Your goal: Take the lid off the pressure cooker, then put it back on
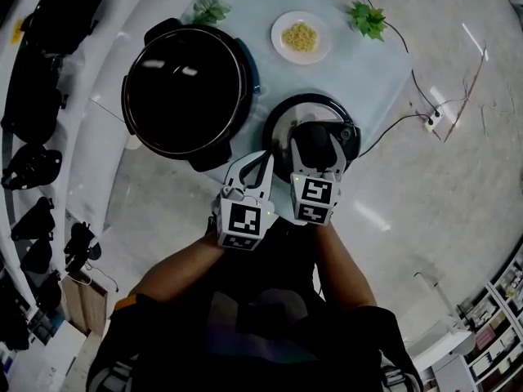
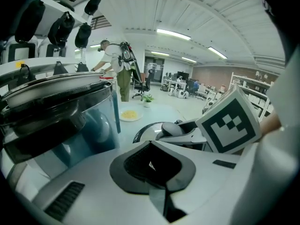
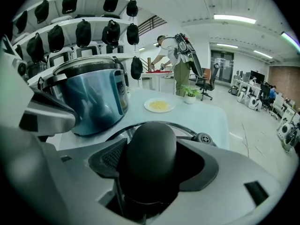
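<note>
Pressure cooker (image 1: 186,96) stands open, interior dark. Lid (image 1: 280,127) lies on bench (image 1: 368,72). Right gripper (image 1: 315,149) is spread around the lid knob (image 3: 149,156). Left gripper (image 1: 266,158) is closed, empty.

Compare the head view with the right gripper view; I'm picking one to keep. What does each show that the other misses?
Only the head view: the dark inside of the open blue pressure cooker, a green leafy sprig beyond it, a white power strip on the floor.
Only the right gripper view: the cooker's blue side wall, a person at a far table, ceiling strip lights.
Both: the round black lid knob between the right gripper's open jaws, the white plate of yellow food, a green leafy plant.
</note>
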A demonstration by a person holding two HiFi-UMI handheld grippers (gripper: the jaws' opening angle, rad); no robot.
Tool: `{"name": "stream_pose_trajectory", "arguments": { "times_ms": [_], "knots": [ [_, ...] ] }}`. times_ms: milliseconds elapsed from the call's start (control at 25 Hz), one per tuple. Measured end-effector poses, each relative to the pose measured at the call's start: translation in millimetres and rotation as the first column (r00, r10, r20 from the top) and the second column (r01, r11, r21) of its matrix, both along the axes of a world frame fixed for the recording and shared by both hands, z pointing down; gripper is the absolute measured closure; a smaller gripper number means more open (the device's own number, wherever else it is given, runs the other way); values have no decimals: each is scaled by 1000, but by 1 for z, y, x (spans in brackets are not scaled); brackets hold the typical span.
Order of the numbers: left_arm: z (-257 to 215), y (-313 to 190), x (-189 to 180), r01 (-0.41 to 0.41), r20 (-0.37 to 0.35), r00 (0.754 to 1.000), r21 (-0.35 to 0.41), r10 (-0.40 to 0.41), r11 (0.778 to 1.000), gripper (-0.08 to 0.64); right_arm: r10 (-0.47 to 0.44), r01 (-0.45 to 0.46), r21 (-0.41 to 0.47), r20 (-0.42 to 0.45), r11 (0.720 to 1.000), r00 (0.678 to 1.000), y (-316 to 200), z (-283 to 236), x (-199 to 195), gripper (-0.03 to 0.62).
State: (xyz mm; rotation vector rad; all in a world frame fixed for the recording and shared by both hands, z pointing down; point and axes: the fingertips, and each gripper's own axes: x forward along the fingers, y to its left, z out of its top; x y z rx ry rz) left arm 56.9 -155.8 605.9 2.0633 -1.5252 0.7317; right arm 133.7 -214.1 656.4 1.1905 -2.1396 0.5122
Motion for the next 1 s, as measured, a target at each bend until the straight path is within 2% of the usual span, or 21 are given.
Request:
{"name": "stream_pose_trajectory", "arguments": {
  "times_ms": [200, 400, 720, 1000],
  "knots": [
    [-6, 5, 0, 8, -23, 1000, 9, -7, 1000, 552, 52, -52, -22, 5, 998, 999, -1, -1, 4, 279],
    [-34, 6, 7, 2, -67, 998, 49, 1, 999, 552, 41, -40, -43, 15, 998, 999, 2, -18, 8, 291],
    [-112, -2, 26, -49, -104, 992, 175, 68, 983, 552, 58, -61, 44, 65, 997, 996, 5, -106, 32, 293],
    [-173, -11, 13, -47, -93, 993, 286, 77, 957, 552, 18, -34, 149, 111, 988, 994, -3, -183, 36, 293]
  ]
}}
